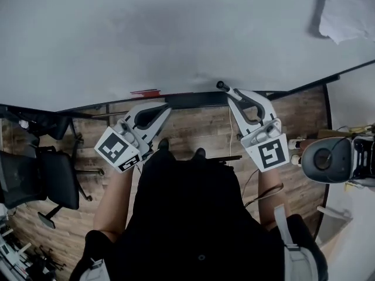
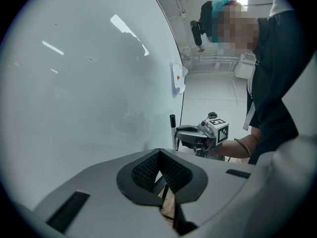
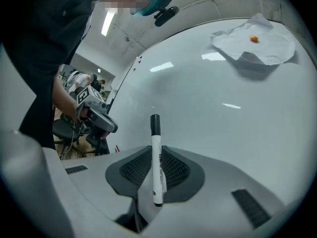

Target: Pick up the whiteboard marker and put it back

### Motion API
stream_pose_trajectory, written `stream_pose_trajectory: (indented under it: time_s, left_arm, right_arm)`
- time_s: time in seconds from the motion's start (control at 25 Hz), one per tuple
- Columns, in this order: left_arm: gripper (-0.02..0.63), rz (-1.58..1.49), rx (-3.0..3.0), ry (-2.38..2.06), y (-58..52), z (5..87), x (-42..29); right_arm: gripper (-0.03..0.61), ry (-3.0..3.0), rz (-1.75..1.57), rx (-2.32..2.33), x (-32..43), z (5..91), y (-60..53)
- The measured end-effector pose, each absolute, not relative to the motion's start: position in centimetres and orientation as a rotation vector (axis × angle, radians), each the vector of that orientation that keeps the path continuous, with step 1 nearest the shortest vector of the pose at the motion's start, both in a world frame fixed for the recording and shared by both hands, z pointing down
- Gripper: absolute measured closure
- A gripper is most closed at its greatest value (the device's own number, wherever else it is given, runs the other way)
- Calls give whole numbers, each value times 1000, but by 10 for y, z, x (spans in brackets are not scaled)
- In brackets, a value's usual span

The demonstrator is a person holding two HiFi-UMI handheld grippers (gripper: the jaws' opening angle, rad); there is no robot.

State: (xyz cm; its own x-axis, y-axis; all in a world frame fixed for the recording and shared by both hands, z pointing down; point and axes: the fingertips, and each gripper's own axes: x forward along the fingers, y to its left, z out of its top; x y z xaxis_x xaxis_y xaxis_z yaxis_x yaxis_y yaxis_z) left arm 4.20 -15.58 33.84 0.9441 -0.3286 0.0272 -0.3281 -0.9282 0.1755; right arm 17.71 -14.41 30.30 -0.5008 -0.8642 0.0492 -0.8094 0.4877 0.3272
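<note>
One big whiteboard (image 1: pixel 176 34) is filling most of what we are seeing; a wrinkled paper (image 3: pixel 255 43) is hanging on it; a thin dark ledge (image 1: pixel 193 100) is running along its bottom edge, over the wood floor (image 1: pixel 193 133). We are holding the left gripper (image 2: pixel 159 152) level near the board; its jaws are pressed together with nothing in them. The right gripper (image 3: pixel 156 150) is squeezing the whiteboard marker (image 3: pixel 157 162) by its lower half; the black cap is sticking out past the jaw tips, close to the board and near the ledge. We are guessing the ledge is where it goes back. Things could go wrong here; the ledge is narrow, so letting go too early could drop the marker on the floor; bumping the cap on the board could twist it loose.
</note>
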Motion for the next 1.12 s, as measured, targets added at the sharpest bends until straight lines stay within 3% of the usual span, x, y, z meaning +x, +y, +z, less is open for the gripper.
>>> stream_pose_trajectory:
  time_s: [0.4,1.12]
  left_arm:
    - [604,-2,2861,-696,-160,345,4]
    - [604,33,2776,-864,-149,360,-26]
  right_arm:
    - [506,-2279,-510,1063,147,381,-171]
    - [506,-2210,-281,837,141,514,-191]
